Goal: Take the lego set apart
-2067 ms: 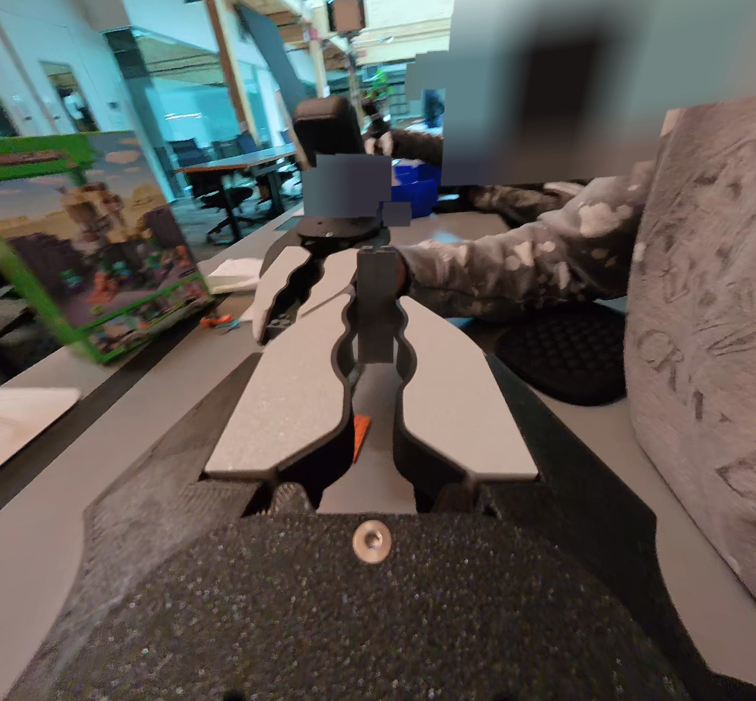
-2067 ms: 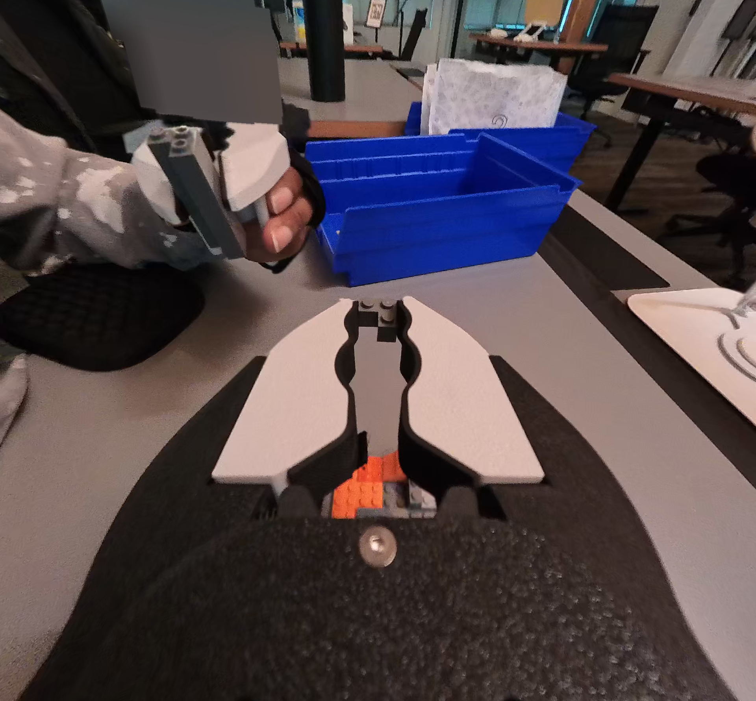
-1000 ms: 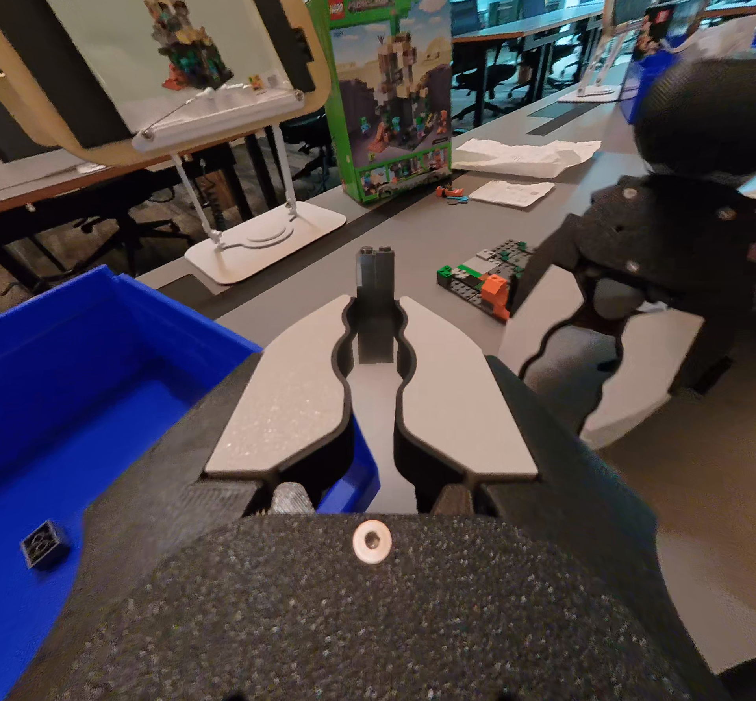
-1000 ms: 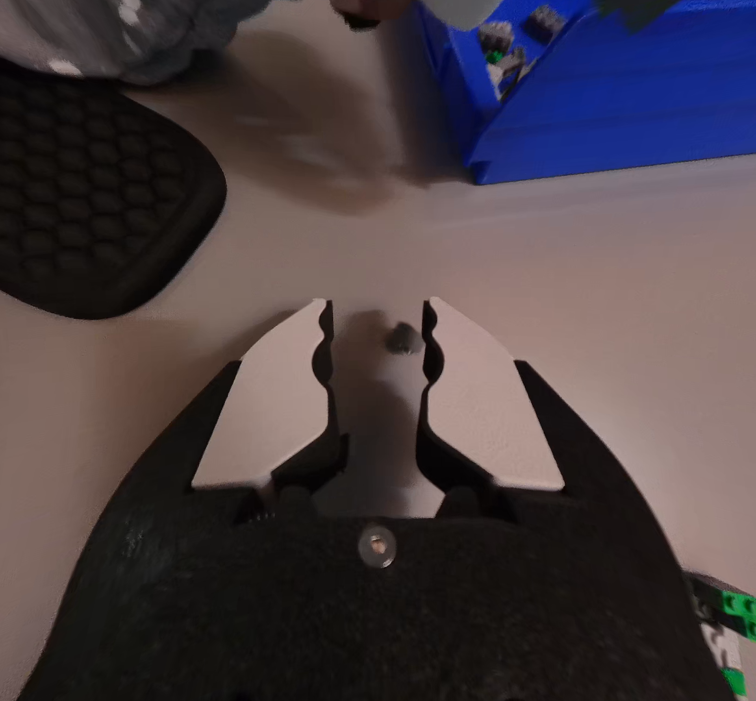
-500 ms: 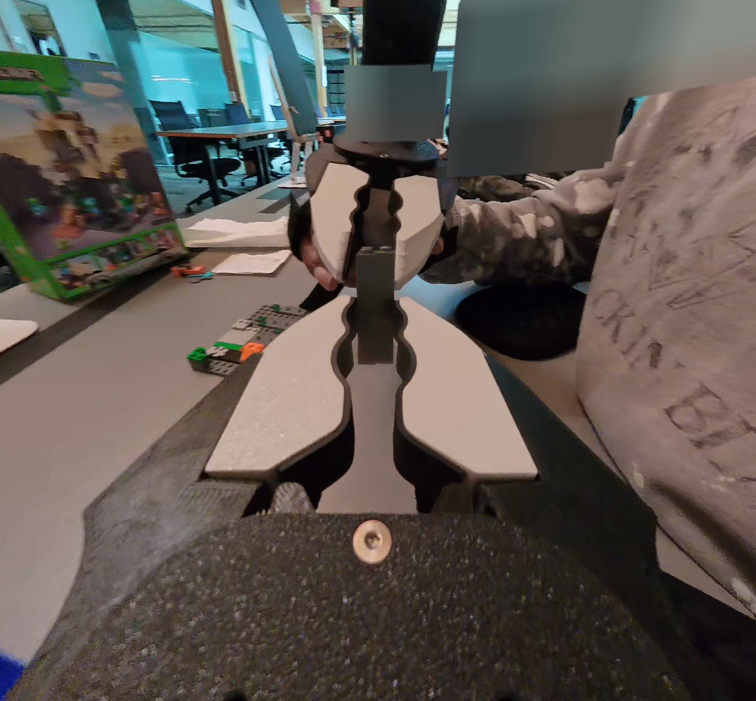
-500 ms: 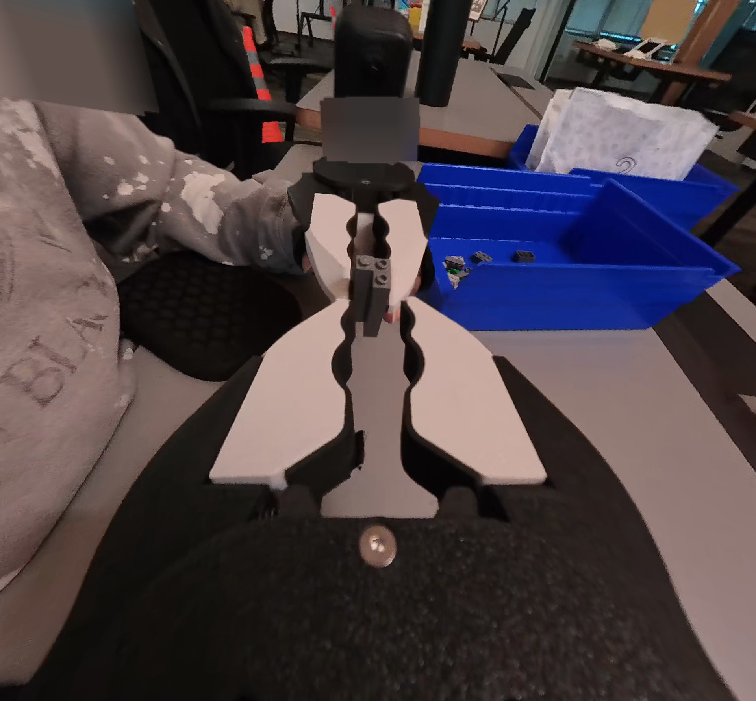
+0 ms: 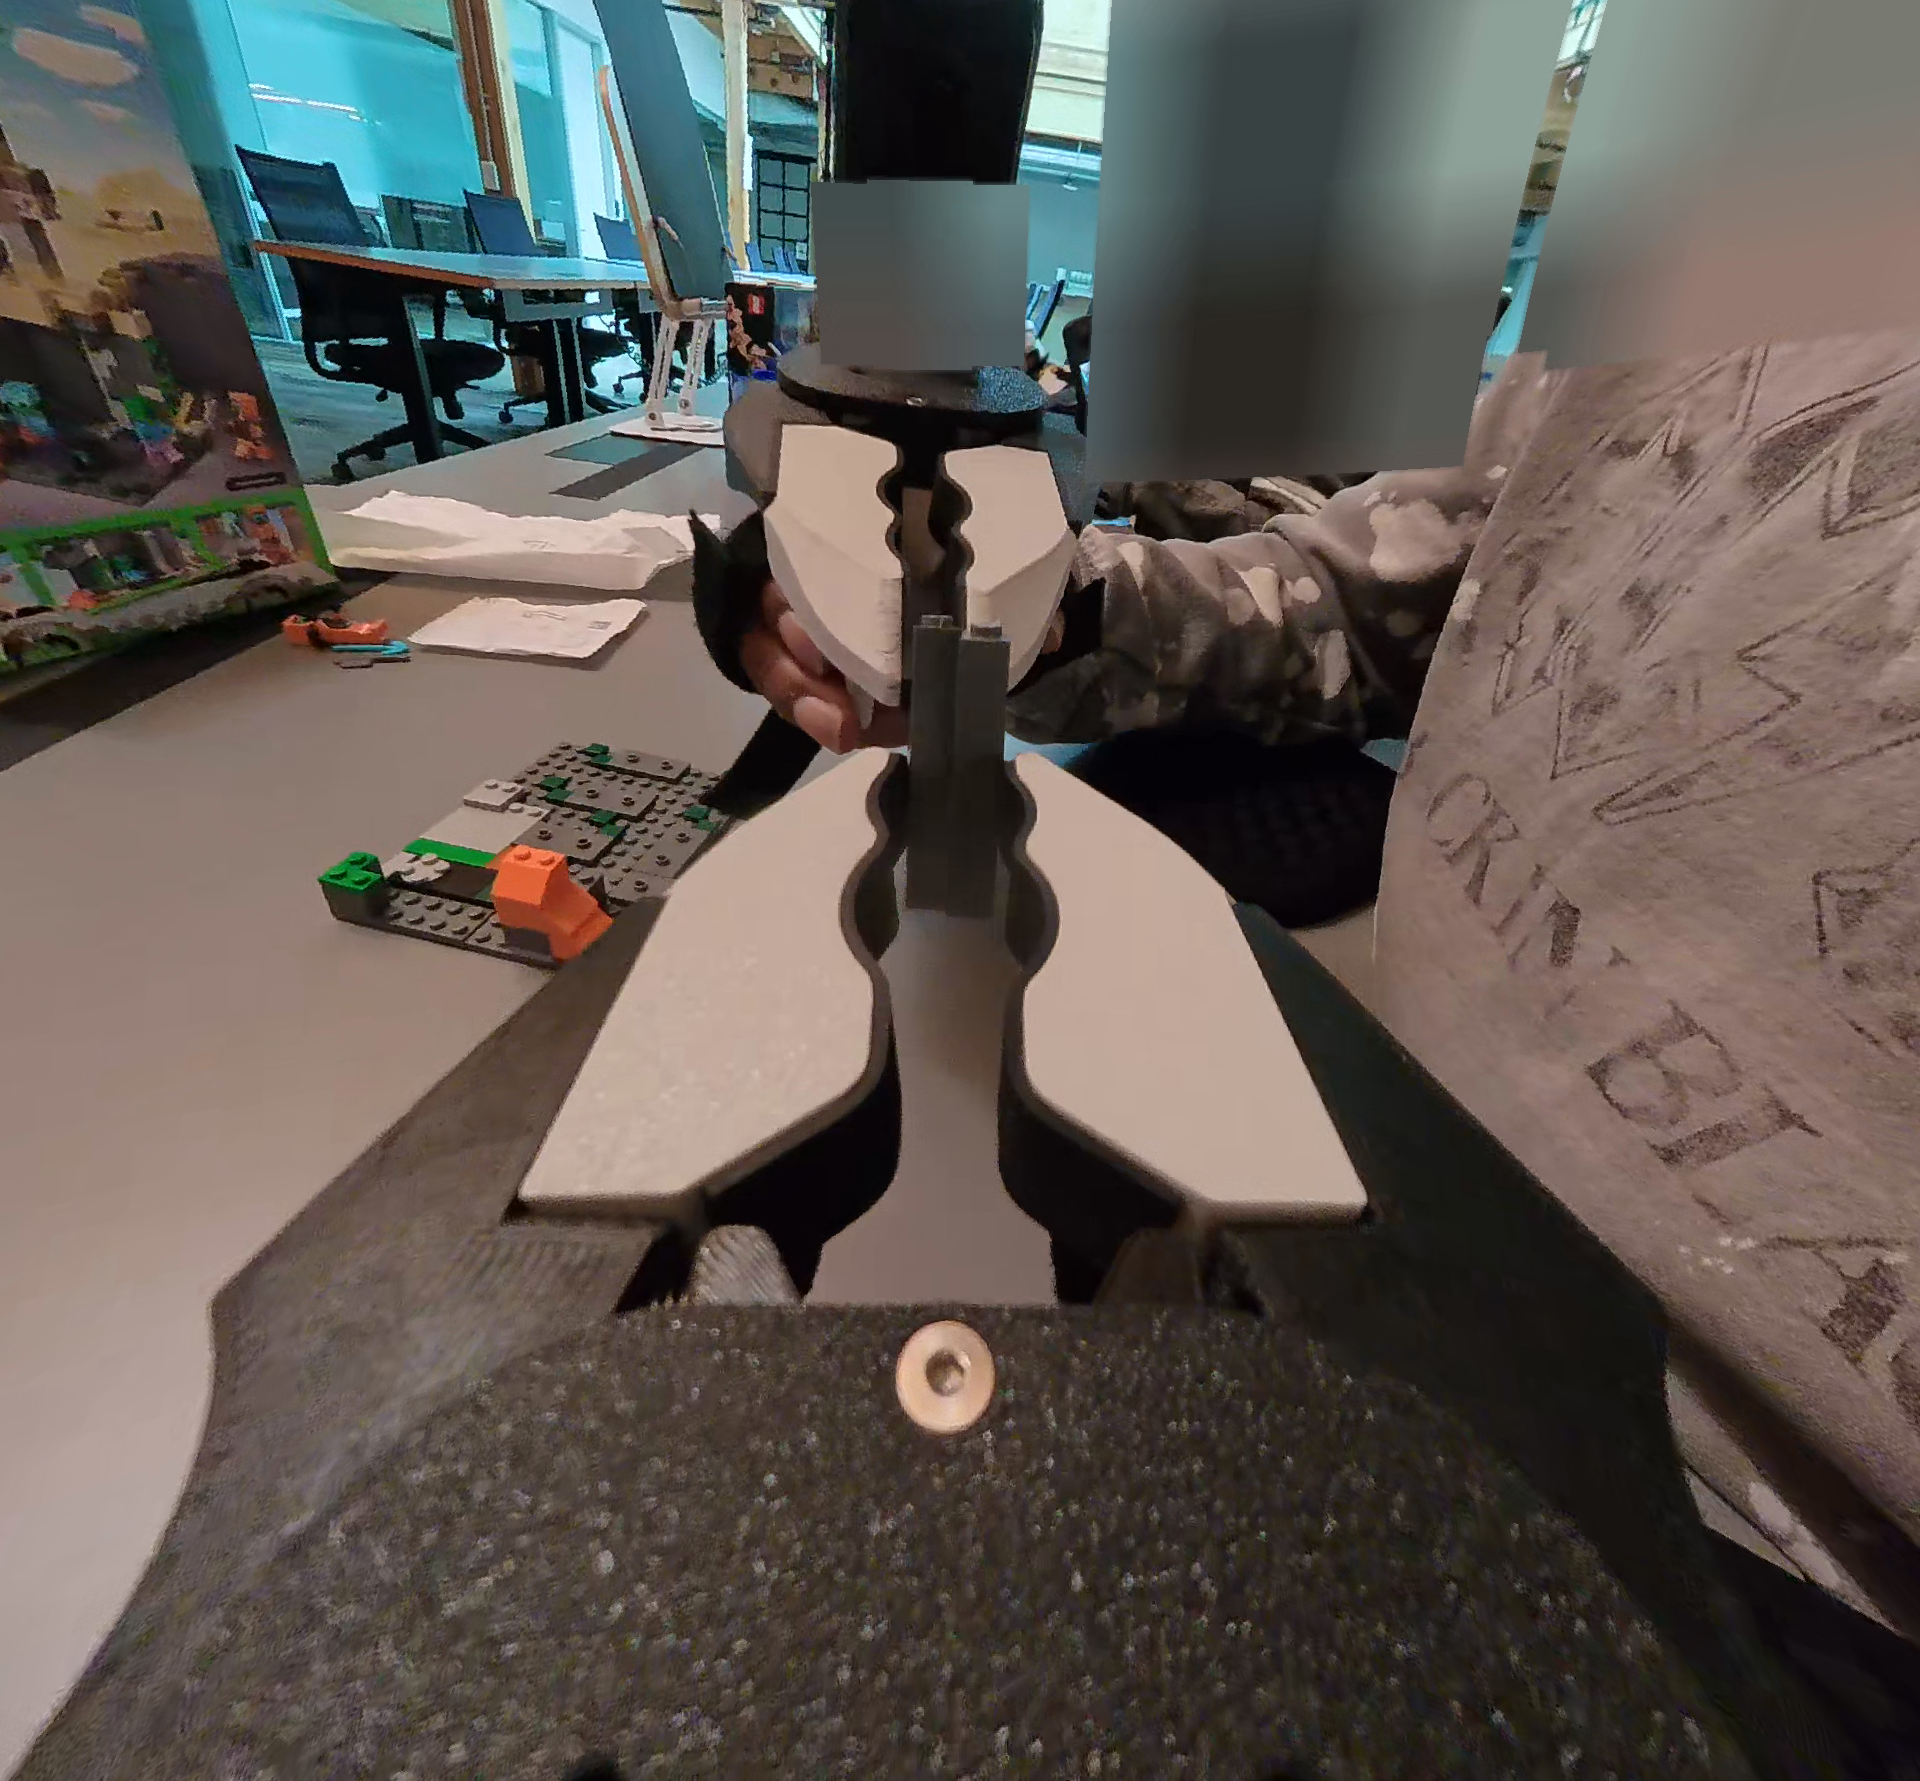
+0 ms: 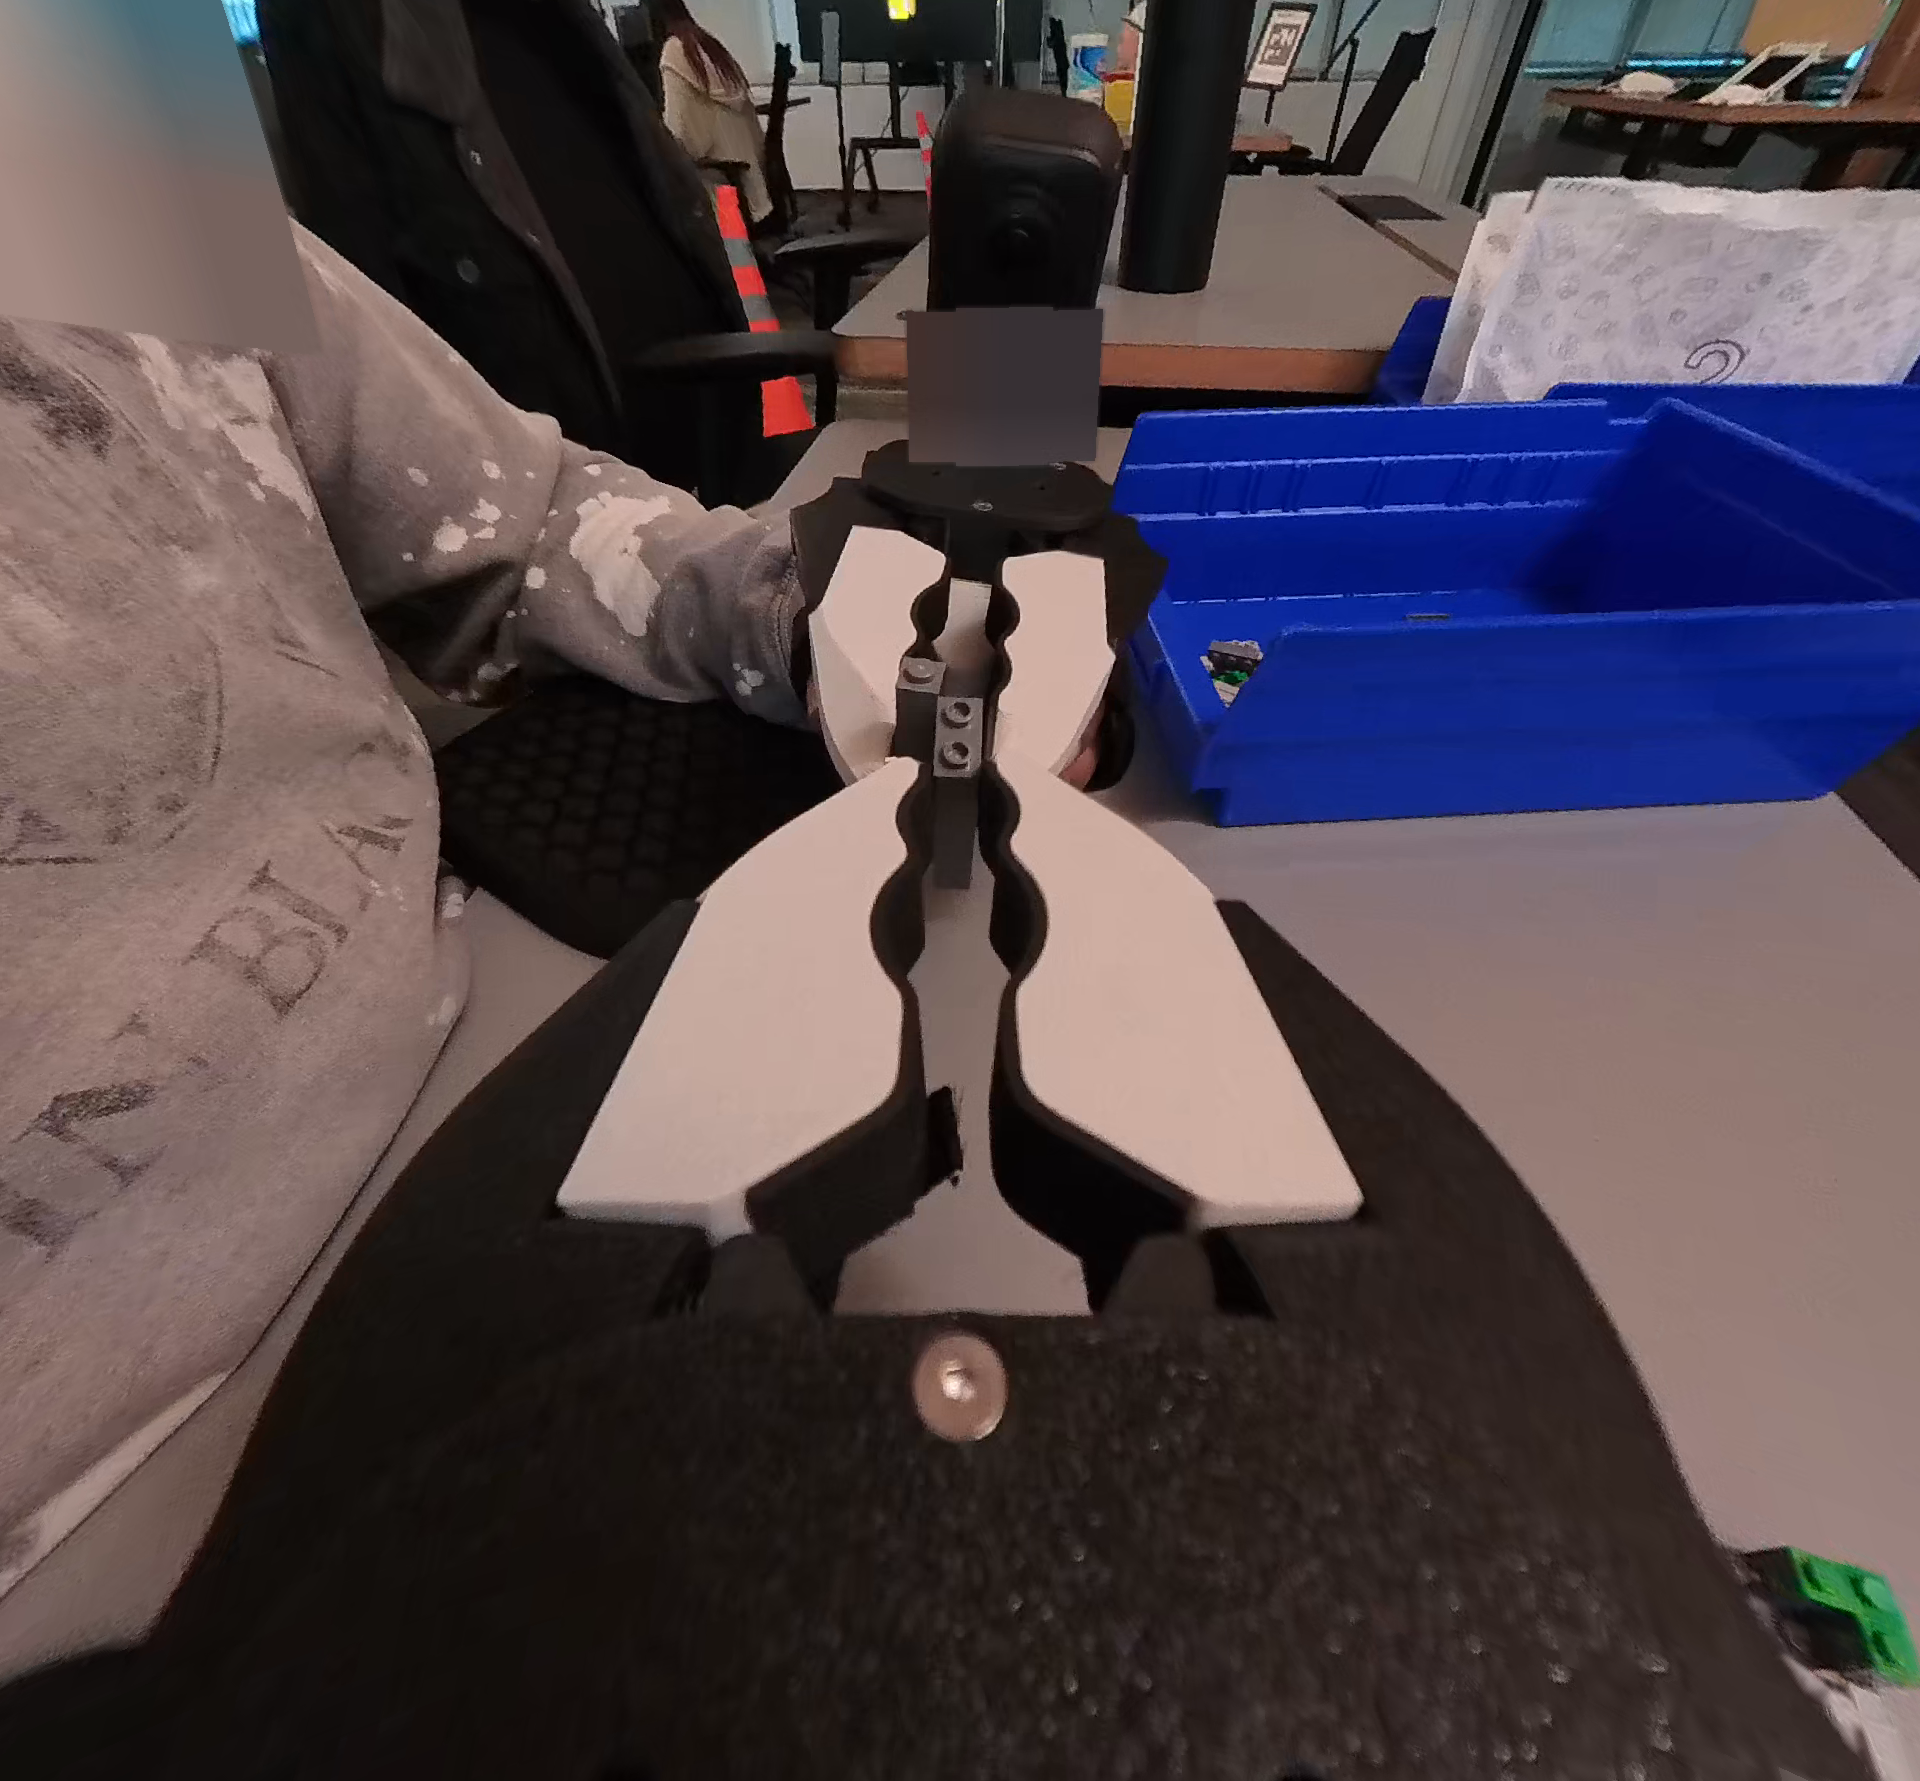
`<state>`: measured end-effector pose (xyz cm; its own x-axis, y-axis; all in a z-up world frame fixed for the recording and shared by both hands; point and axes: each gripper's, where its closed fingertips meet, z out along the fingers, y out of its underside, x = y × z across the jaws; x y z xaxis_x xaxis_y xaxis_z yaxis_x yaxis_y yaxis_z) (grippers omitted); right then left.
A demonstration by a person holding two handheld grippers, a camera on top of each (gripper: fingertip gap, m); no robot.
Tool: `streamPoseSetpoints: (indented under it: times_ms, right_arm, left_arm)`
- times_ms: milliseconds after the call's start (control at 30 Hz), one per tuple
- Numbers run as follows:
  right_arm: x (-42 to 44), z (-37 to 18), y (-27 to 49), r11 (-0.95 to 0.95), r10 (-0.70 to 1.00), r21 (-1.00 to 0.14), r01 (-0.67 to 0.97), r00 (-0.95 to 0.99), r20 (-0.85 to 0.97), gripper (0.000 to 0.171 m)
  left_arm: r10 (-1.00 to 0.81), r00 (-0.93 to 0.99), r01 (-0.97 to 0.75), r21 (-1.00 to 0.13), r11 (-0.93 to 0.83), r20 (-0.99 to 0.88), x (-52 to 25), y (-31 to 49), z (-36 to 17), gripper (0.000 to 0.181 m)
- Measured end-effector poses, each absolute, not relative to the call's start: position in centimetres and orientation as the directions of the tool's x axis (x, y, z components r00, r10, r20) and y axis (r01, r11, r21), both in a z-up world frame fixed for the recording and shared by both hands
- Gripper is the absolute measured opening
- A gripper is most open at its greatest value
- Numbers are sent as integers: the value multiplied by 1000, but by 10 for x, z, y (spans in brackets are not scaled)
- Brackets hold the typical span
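Here, a smooth grey table [image 7: 260, 1035] spreads under both grippers in an open office with timber posts, glass partitions, further desks and dark office chairs behind. On its far left edge stands a green-bordered printed cardboard box [image 7: 125, 360], with white crumpled paper sheets [image 7: 509, 536] and a few small orange pieces [image 7: 338, 630] lying near it. In the right wrist view, a bright blue open plastic bin [image 8: 1507, 630] sits on the table with a few small loose bricks [image 8: 1231, 663] in its near corner, a second blue bin behind it holds white patterned paper, and a tall black metal bottle [image 8: 1190, 79] stands on the desk beyond. A black honeycomb-textured pad [image 8: 623, 817] lies by the person's grey paint-spattered sleeve [image 8: 520, 568]. The task's thing, a tall dark grey column of narrow studded lego bricks [image 7: 954, 775], is held in the air above the table between the two grippers, which face each other tip to tip. The left gripper [image 7: 951, 775] has its white jaws drawn narrow, clamping the column's lower part, and the right gripper [image 8: 948, 775] likewise pinches narrowly on it from the opposite side. A flat dark grey lego baseplate with green and orange pieces [image 7: 530, 848] lies on the table to the left, apart from the column.
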<state>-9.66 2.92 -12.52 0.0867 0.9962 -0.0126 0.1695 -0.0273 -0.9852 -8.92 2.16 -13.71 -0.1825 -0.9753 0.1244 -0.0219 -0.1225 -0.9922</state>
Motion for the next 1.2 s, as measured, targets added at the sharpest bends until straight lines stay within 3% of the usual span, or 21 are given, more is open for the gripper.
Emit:
streamPoseSetpoints:
  times_ms: [300, 500, 833, 1033, 1200]
  right_arm:
    - [-78, -123, 48, -221, 970, -969, 111, 129, -207, 8]
    - [-78, -133, 49, -287, 955, -951, 117, 114, -274, 8]
    - [-76, -152, 52, -453, 891, -881, 135, 109, -441, 8]
    - [-80, -160, 48, -483, 876, -860, 165, 99, -472, 8]
    - [-82, -158, 46, -556, 831, -819, 143, 62, -553, 8]
  left_arm:
    - [-951, -138, 72, -955, -287, 276, -105, 49, -125, 9]
    - [-980, 5, -172, -965, -197, 200, -92, 56, -164, 9]
    - [-976, 33, -336, -918, -213, 215, -84, 52, -199, 10]
    - [-974, -5, -293, -931, -216, 228, -85, 48, -190, 23]
    - [-942, -104, -236, -928, -288, 319, -84, 34, -175, 22]
